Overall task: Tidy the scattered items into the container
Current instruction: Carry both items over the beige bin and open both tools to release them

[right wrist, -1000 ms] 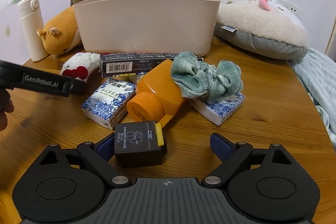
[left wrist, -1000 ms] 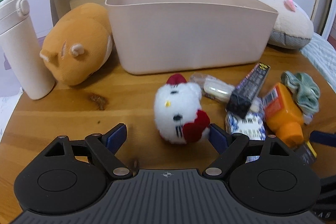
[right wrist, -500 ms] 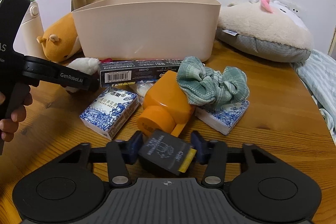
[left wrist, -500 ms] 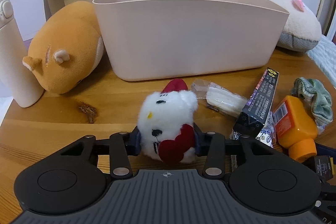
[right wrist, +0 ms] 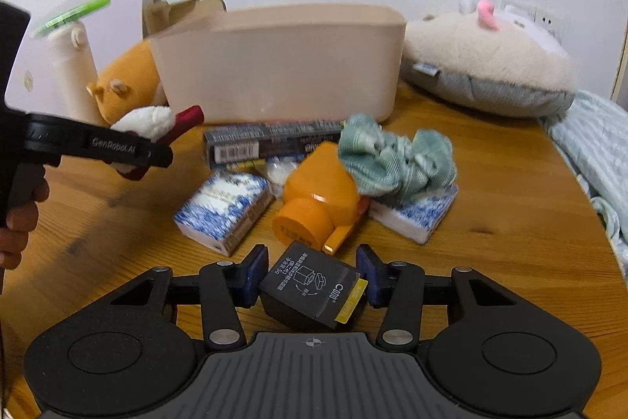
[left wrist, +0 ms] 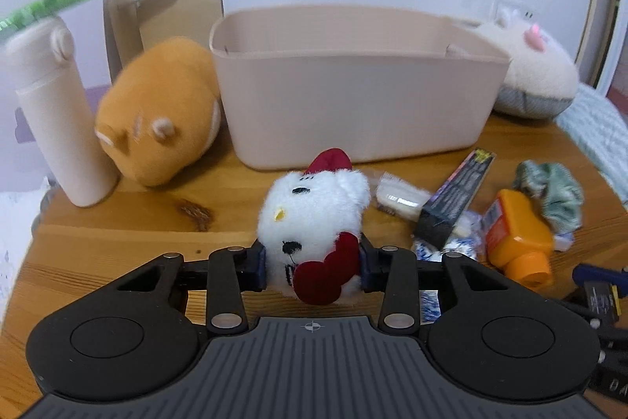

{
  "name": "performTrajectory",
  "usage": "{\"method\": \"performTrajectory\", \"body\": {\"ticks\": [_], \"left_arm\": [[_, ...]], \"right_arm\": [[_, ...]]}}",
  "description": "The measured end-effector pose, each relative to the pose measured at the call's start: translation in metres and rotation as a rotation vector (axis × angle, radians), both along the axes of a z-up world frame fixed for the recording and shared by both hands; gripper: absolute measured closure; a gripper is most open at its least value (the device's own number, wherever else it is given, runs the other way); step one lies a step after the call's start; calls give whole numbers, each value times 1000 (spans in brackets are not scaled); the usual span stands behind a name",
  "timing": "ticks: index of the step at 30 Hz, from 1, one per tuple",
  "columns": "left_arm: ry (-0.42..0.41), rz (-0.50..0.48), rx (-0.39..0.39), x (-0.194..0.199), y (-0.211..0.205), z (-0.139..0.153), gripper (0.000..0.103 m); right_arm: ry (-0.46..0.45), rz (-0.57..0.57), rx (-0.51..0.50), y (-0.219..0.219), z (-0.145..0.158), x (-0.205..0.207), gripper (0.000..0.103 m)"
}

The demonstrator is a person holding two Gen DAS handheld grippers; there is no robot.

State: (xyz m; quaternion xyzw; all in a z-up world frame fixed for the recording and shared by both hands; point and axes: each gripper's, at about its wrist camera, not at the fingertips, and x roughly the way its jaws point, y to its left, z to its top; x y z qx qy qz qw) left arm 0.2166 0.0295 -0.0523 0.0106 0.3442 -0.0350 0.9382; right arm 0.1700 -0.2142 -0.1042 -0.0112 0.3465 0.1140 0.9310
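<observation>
Left wrist view is showing the left gripper [left wrist: 313,268] squeezing the white plush toy [left wrist: 312,222] between its pads, jaws having just been closing onto it, and the toy is sitting low, near the wooden surface [left wrist: 117,242], just in front of the beige container [left wrist: 353,105]. Over in the right wrist view, the right gripper [right wrist: 313,279] is clamping the small black box [right wrist: 314,295] with the yellow tab, tilted in the jaws, which have just been closing on it too. So both picks look made, and the lift-and-carry step is getting under way.

What's coming, by my reading: both loads need raising above the container's rim, carrying over its open top, then letting go inside. The wall is tall, so height is mattering here. Whether the box is fully clear of the surface, I cannot tell.

Waiting on the surface are the orange bottle [right wrist: 318,201], green cloth [right wrist: 392,156], long dark carton [right wrist: 271,142] and two blue-patterned packs [right wrist: 223,209], all clustered close together.
</observation>
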Motion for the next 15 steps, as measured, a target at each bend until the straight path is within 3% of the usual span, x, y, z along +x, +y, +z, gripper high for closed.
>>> {"method": "performTrajectory", "body": {"ticks": [7,12,15], "left_arm": [[-125,1,3,-16,2,47,62],[-193,0,34,-4,-1,76,62],[-231,8,67,11,-4,93,62]], "right_arm": [[-102,29,-3,-5,45,-3,57],[-201,46,-16,-6,84,18,57],[-211,61,15,-7,101,42,57]]}}
